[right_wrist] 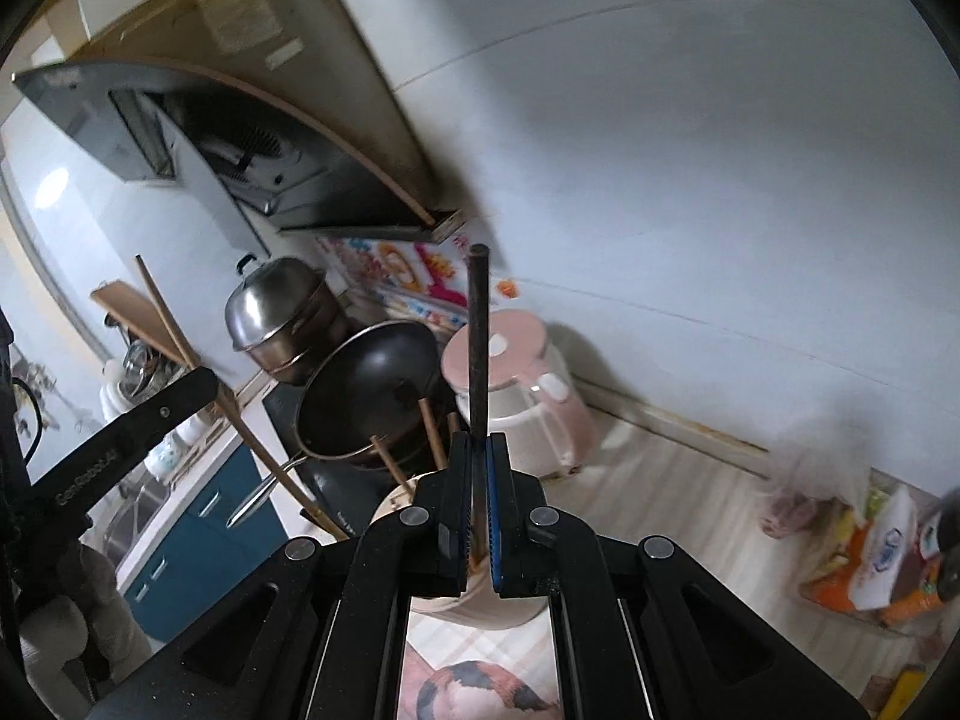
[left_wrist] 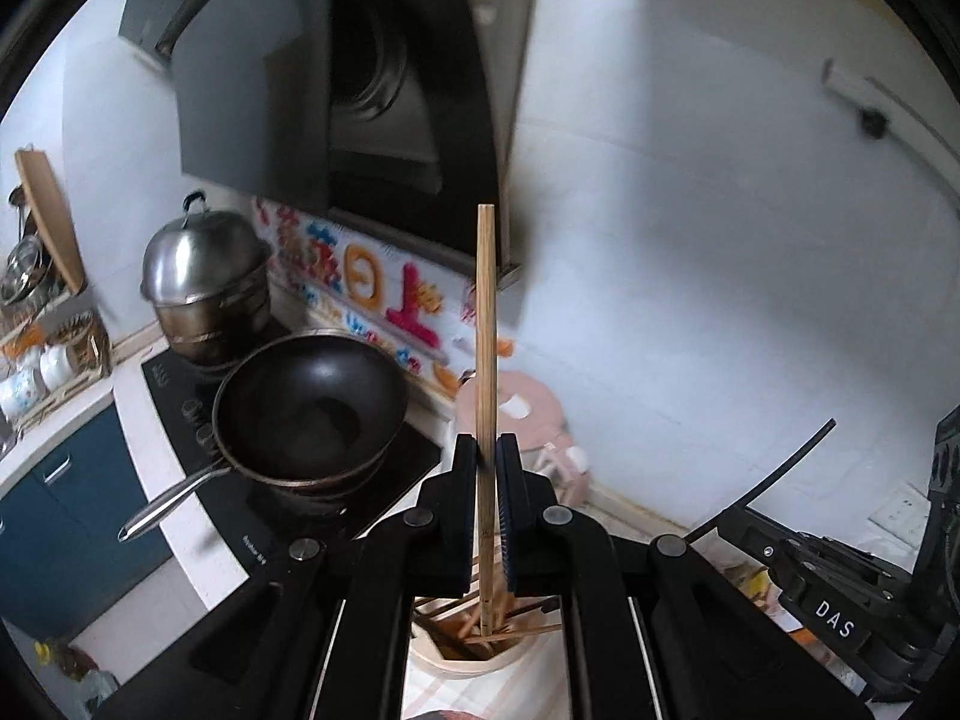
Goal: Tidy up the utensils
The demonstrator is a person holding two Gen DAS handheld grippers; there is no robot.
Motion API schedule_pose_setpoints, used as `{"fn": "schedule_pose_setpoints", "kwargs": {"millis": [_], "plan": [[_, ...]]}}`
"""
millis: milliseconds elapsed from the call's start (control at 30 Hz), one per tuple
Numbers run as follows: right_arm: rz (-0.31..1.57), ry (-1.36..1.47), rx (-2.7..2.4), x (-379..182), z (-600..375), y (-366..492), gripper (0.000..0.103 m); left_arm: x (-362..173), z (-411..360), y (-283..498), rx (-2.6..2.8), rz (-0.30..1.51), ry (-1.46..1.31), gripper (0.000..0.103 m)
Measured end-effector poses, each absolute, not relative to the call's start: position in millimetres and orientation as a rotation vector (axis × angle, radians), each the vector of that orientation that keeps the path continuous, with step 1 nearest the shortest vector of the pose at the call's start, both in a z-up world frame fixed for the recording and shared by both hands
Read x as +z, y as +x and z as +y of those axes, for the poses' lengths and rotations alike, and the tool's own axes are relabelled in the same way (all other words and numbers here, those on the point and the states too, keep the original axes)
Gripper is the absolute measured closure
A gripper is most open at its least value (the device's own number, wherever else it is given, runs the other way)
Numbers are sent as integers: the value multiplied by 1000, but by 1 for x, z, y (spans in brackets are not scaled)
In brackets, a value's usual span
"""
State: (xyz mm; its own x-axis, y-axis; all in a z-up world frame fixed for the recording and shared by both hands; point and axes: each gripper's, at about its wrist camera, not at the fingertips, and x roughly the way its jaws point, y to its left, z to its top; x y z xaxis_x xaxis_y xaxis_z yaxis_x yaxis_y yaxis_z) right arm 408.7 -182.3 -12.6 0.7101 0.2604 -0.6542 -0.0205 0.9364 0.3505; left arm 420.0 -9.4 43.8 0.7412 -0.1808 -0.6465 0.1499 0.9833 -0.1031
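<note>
Left wrist view: the left gripper (left_wrist: 487, 450) has its fingers (left_wrist: 463, 468) clamped on a pale wooden chopstick (left_wrist: 485, 324), which stands nearly upright between them. Its square top end rises in front of the range hood (left_wrist: 384, 90), and its lower end reaches down into a round holder (left_wrist: 480, 657) just below the gripper, where more wooden sticks lie crossed. Beyond and to the left, a black wok (left_wrist: 309, 408) with a steel handle sits on a dark cooktop (left_wrist: 180, 384), and a lidded steel steamer (left_wrist: 207, 282) stands behind it. A pink jug (left_wrist: 534, 414) stands to the right of the wok against the white wall, below a bright sticker strip (left_wrist: 372, 294). At far left a dish rack (left_wrist: 42, 312) holds bowls and cups above blue cabinet doors (left_wrist: 66, 498). Part of the other gripper shows at the right edge.

Right wrist view: the right gripper (right_wrist: 479, 450) has its fingers (right_wrist: 461, 480) clamped on a dark chopstick (right_wrist: 478, 336), also nearly upright, with its top in front of the sticker strip (right_wrist: 408, 276) and the pink jug (right_wrist: 516, 396). The holder (right_wrist: 456, 600) sits right under the fingers on the counter (right_wrist: 660, 480), with several wooden sticks (right_wrist: 390, 462) leaning out of it to the left. The left gripper (right_wrist: 132, 426) reaches in from the left with the pale chopstick (right_wrist: 168, 324) slanting through it. Wok (right_wrist: 366, 390), steamer (right_wrist: 276, 312) and hood (right_wrist: 210, 138) lie behind. Blurred bags (right_wrist: 870, 540) lie at right.
</note>
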Motion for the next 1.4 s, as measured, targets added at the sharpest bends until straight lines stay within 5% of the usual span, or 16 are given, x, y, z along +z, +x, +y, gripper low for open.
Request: {"fn": "schedule_pose_setpoints", "kwargs": {"millis": [567,667,767,833,967,1033,1200,1400], "plan": [[997,208,141,-97,-132,463,98,-38,-14,451,-161,892,-4,94],[1013,236,148,-101,-138,466,89,-33,-11,447,-142,905,-10,93],[1002,258,143,-96,-146,464,58,-25,-5,437,-108,877,6,66],[983,261,133,-91,-152,458,55,-21,3,428,-69,845,-3,29],[926,201,81,-85,-155,441,45,-26,19,409,-14,826,-19,23],[896,151,47,-88,-153,428,32,-35,21,399,23,834,1,1],[871,53,4,-107,-144,406,5,-59,21,375,97,824,66,0],[866,-9,10,-123,-137,390,2,-76,22,356,126,857,48,0]]}}
